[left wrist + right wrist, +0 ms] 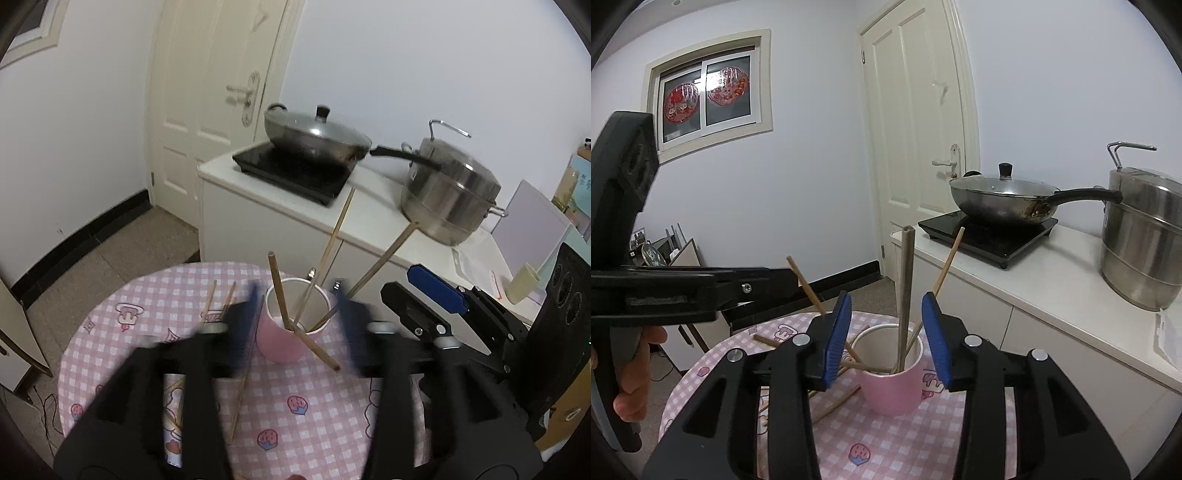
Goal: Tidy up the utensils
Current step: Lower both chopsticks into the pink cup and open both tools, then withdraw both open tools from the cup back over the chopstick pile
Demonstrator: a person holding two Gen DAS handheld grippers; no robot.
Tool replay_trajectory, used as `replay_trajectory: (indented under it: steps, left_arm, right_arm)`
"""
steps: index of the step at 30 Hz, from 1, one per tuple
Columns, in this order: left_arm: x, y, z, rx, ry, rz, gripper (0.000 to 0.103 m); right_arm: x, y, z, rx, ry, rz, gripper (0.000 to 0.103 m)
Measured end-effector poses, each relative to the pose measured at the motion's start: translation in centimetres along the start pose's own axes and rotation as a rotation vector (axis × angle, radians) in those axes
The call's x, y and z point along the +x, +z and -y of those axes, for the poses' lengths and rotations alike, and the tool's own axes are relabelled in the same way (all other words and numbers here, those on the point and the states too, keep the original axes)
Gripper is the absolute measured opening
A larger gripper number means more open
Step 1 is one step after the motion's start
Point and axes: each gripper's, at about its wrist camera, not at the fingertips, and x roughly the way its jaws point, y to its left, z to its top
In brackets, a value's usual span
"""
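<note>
A pink cup (280, 343) (892, 391) stands on the round table with the pink checked cloth (314, 417) (905, 439). Several wooden chopsticks (279, 291) (905, 295) stand in it, and one chopstick (319, 352) slants over its front rim. More chopsticks (238, 402) (836, 404) lie loose on the cloth to the left. My left gripper (297, 295) (798, 280) is blurred and open on either side of the cup, with nothing pinched. My right gripper (886, 301) (424, 301) is open just short of the cup, its blue pads (838, 336) bare.
A white counter (369, 218) (1052, 288) behind the table carries an induction hob, a lidded wok (314, 136) (1001, 199) and a steel steamer pot (447, 195) (1141, 254). A patterned tube (173, 417) lies under the left gripper. A hand (635, 373) holds the left gripper's handle.
</note>
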Motion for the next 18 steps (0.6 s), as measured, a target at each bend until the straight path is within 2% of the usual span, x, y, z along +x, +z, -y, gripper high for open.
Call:
replay_trajectory:
  steps: [9, 18]
  left_arm:
    - [-5.1, -2.2, 0.9, 0.034, 0.056, 0.081, 0.052]
    - [-9.9, -6.4, -0.1, 0.020, 0.106, 0.161, 0.062]
  right_arm:
    - [-3.7, -0.6, -1.9, -0.003, 0.001, 0.026, 0.043]
    - [-6.6, -1.9, -4.6, -0.027, 0.012, 0.036, 0.048]
